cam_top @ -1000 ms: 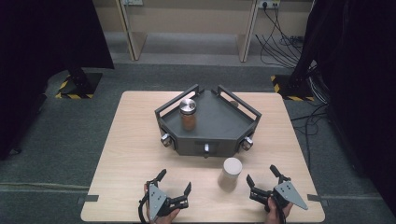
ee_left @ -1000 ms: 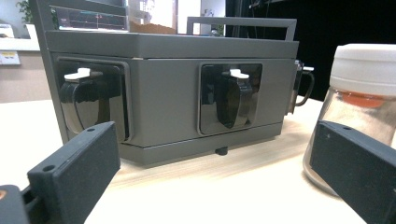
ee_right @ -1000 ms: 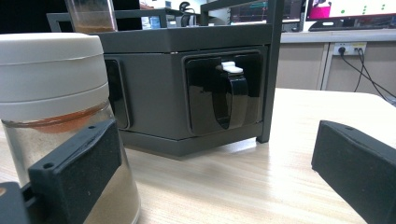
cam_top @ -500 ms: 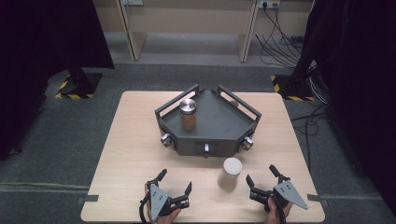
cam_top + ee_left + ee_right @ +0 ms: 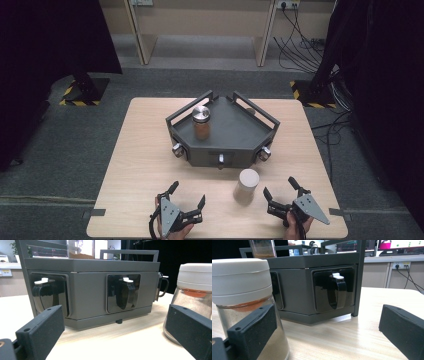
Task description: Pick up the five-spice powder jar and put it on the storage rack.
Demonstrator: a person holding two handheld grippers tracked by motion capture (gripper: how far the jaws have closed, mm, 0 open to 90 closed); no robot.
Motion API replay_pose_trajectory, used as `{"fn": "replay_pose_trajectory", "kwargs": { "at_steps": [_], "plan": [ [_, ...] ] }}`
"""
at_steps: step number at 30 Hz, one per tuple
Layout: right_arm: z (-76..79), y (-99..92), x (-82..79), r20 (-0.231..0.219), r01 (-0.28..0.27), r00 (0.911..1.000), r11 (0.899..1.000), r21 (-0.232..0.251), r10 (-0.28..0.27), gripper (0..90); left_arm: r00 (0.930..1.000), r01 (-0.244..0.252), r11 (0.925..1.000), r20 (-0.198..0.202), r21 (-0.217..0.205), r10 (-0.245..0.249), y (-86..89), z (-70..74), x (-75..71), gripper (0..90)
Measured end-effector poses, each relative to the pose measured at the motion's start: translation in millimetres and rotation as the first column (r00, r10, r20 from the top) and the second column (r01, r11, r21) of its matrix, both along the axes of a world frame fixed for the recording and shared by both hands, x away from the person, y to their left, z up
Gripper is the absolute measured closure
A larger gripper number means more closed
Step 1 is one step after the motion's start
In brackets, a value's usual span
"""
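Two grippers are resting low at the near edge of the wooden table (image 5: 130, 150), with one jar standing between them. At about seven o'clock on the table, the left gripper (image 5: 186, 196) is sitting with its jaws spread wide, gripping nothing. In the left gripper view, the left gripper (image 5: 112, 335) is facing the grey rack (image 5: 92, 287), whose front is showing two black latches topped with white tabs.

At roughly twelve o'clock from the grippers, the grey rack (image 5: 225, 135) is occupying the middle of the table. On its top, toward ten o'clock, a silver-lidded jar (image 5: 201, 121) is standing upright, holding a brown powder.

At about five o'clock on the table, the white-lidded jar (image 5: 247, 185) is standing upright just in front of the rack, apart from it. In the right gripper view, the white-lidded jar (image 5: 247, 302) is showing pale powder through its glass, with an orange band under the lid.

At its three o'clock, the right gripper (image 5: 282, 194) is also lying with jaws wide apart, near the jar but not touching it.
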State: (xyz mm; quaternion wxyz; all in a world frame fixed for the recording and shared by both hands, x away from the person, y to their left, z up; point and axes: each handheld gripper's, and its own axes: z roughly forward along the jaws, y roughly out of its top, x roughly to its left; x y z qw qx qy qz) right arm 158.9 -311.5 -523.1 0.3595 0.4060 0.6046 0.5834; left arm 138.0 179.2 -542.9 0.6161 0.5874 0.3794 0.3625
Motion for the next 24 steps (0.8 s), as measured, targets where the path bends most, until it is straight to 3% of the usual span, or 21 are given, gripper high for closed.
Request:
{"fn": "replay_pose_trajectory", "kwargs": {
  "at_steps": [4, 24],
  "plan": [
    [0.0, 0.0, 0.9, 0.0, -0.005, 1.0, 1.0, 0.0, 0.005, 1.6, 1.0, -0.001, 0.9999, -0.003, 0.014, 0.001, -0.8, 1.6, 0.2, 1.5],
    [-0.7, -0.7, 0.0, 0.002, -0.009, 1.0, 1.0, 0.004, 0.009, 1.6, 0.9999, 0.0, 1.0, -0.01, 0.0, 0.0, -0.1, 1.6, 0.9, 1.5]
  ]
}}
